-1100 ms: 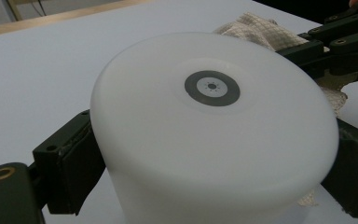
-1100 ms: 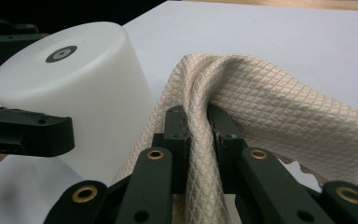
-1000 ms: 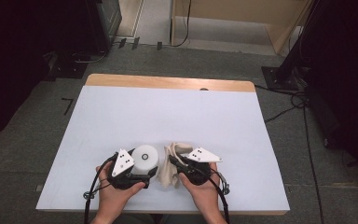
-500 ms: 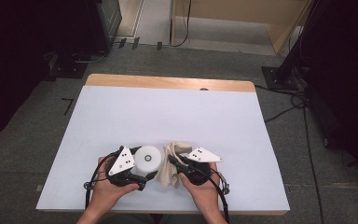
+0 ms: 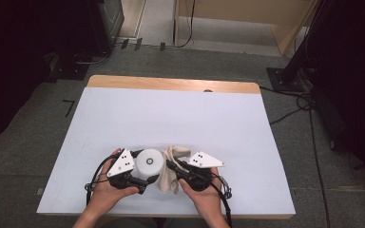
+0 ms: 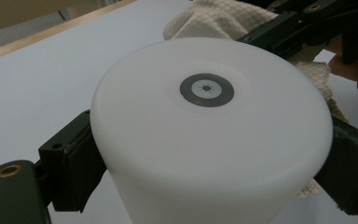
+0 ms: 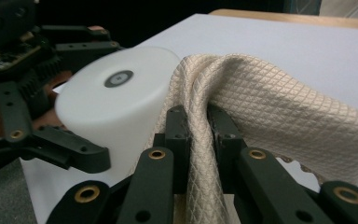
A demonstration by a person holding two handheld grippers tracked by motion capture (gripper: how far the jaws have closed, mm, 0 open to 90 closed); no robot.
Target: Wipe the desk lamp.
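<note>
Two grippers sit close together near the lower middle of the high view, each in one of the person's hands. The left gripper clamps a white cylinder, its pads pressed against opposite sides of the round wall; in the left gripper view the cylinder shows a small dark ring at the middle of its flat top. The right gripper pinches a cream quilted cloth, its jaws drawn nearly together with a fold of the fabric squeezed between them. In the right gripper view the cloth rises from between the jaws and drapes over to the right of the frame, while the cylinder stands just beside it at the left, touching the fabric. Both things lie low on the white surface, near its bottom edge, with a wooden strip along the surface's upper edge.
</note>
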